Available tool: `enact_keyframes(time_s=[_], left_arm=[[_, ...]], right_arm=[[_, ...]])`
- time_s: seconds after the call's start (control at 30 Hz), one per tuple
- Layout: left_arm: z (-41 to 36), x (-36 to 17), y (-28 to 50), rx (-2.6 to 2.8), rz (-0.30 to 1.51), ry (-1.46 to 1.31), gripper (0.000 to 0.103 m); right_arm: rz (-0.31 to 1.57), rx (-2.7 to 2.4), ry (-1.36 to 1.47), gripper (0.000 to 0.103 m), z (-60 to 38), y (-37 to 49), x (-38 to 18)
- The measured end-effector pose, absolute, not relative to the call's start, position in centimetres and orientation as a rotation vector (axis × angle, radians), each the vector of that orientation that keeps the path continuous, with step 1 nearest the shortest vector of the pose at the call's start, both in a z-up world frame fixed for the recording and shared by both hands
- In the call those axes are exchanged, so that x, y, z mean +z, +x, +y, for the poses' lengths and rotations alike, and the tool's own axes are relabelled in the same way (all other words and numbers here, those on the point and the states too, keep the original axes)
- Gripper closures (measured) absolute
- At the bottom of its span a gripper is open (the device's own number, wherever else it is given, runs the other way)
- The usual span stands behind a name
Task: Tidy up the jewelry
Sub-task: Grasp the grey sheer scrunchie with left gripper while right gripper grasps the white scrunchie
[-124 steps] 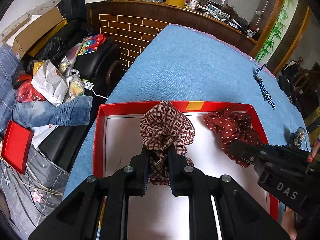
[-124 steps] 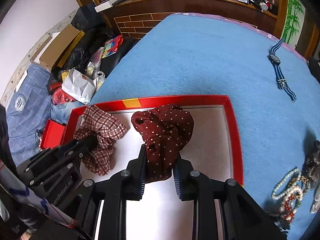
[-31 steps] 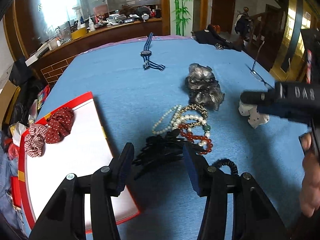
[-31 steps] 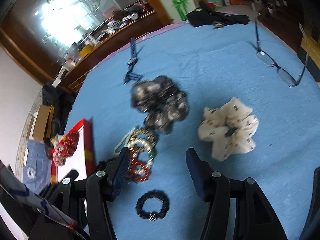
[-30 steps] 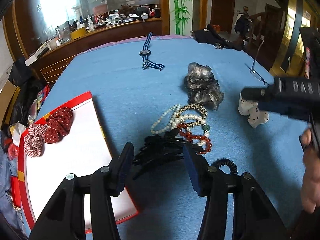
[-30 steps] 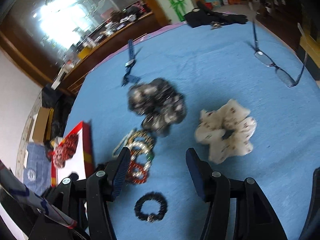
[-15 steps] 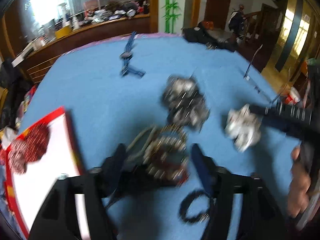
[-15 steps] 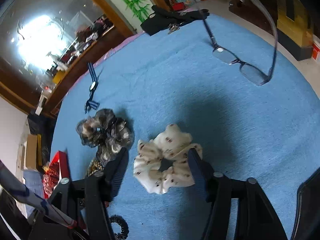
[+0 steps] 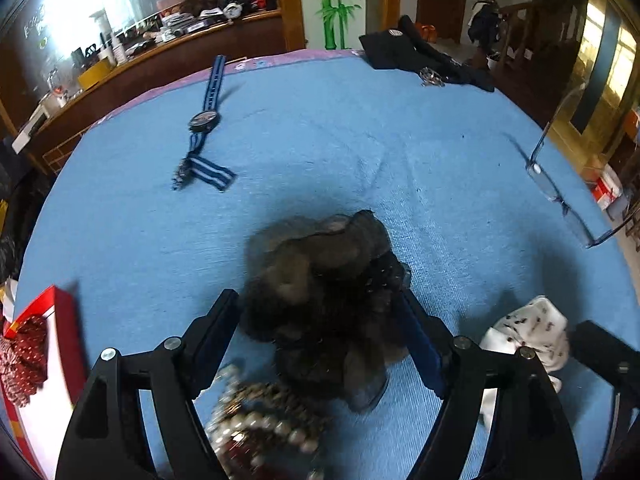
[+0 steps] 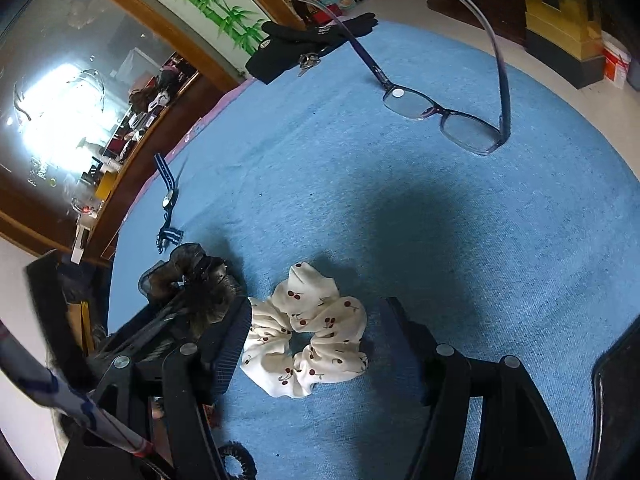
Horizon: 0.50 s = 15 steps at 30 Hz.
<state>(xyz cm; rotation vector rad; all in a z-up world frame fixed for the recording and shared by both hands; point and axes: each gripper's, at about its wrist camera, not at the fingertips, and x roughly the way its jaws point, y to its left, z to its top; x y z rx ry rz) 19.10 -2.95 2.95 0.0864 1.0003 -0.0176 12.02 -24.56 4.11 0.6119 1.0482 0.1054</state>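
The table point(image 9: 340, 128) wears a plain sky-blue cloth with a lilac strip along its far edge. On it, the sheer scrunchie point(image 9: 324, 280) is smoky grey-brown, blurred enough that any print is hard to tell. The scrunchie point(image 10: 306, 332) to the right of it is cream, dotted with small red cherries. Beyond the grey one, the watch point(image 9: 206, 122) has a navy strap with white stripes. The glasses point(image 10: 448, 116) have dark purplish frames. The tray point(image 9: 64, 336) is red-rimmed and white inside, holding a maroon, white-dotted scrunchie point(image 9: 22, 356).
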Motion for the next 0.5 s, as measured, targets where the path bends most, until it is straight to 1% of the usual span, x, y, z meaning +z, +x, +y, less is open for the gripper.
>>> enact_keyframes(time_s=[0.03, 0.07, 0.1, 0.13, 0.17, 0.2, 0.23, 0.27, 0.3, 0.4, 0.5], left_arm=[[-3.1, 2.6, 19.1, -0.018, 0.992, 0.088, 0.028], [-3.3, 2.4, 19.0, -0.016, 0.980, 0.087, 0.033], [-3.3, 2.3, 19.0, -0.015, 0.972, 0.084, 0.046], [-3.3, 2.2, 18.9, -0.018, 0.965, 0.075, 0.054], [-3.3, 2.1, 18.8, -0.024, 0.955, 0.069, 0.058], [-3.3, 2.1, 18.8, -0.023, 0.949, 0.077, 0.071], [-3.4, 2.2, 18.8, -0.024, 0.946, 0.086, 0.075], [-3.4, 2.5, 18.7, -0.036, 0.937, 0.084, 0.076], [-3.3, 2.8, 18.4, -0.046, 0.928, 0.076, 0.080], [-2.8, 4.0, 17.9, -0.050, 0.886, 0.066, 0.081], [-2.3, 5.8, 17.1, -0.054, 0.831, 0.053, 0.081]], right_arm=[[1.046, 0.103, 0.614, 0.032, -24.6, 12.0, 4.1], [1.043, 0.097, 0.611, 0.032, -24.7, 11.9, 4.2], [1.041, 0.092, 0.609, 0.032, -24.7, 11.9, 4.2], [1.040, 0.088, 0.606, 0.032, -24.6, 11.8, 4.2], [1.040, 0.088, 0.603, 0.032, -24.5, 11.7, 4.2], [1.040, 0.091, 0.599, 0.032, -24.4, 11.7, 4.3], [1.040, 0.090, 0.594, 0.032, -24.2, 11.7, 4.3], [1.039, 0.088, 0.587, 0.032, -24.1, 11.6, 4.3], [1.036, 0.086, 0.578, 0.032, -23.9, 11.6, 4.4], [1.035, 0.079, 0.557, 0.032, -23.6, 11.6, 4.4], [1.034, 0.080, 0.537, 0.028, -23.2, 11.7, 4.2]])
